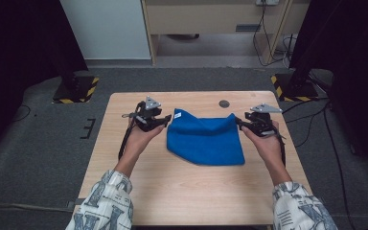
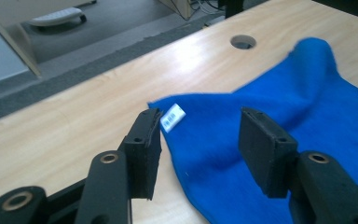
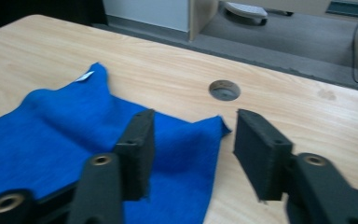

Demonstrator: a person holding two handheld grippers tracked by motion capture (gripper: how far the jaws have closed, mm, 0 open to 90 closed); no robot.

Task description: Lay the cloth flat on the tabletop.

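Two tongs are in use, one in each hand of the person, and both stand with their jaws spread and nothing pinched between them. The left tongs [image 1: 164, 120] sit at the left edge of the single blue cloth [image 1: 205, 138]; in the left gripper view its two black pads [image 2: 144, 149] are apart, and the near corner of the cloth lies below the gap without being pressed. One small white label [image 2: 173, 116] is sewn at this corner, just beside the left pad. The right tongs [image 1: 241, 123] sit at the right edge of the same cloth; in the right gripper view the two pads [image 3: 137, 151] are also apart, with the pointed right corner of the cloth lying under the gap and free. Each tongs carries one grey three-cornered plate [image 1: 152, 103] on top. The cloth lies flat on the middle of the wooden desk [image 1: 187, 191], a little wrinkled, with its two upper corners raised slightly. One round hole [image 1: 224, 103] is in the desk behind the cloth, near but apart from it. Two patterned sleeves [image 1: 106, 201] enter from the bottom of the high view. Two black stands with yellow-and-black striped bases [image 1: 75, 91] rest on the grey floor beyond the desk.
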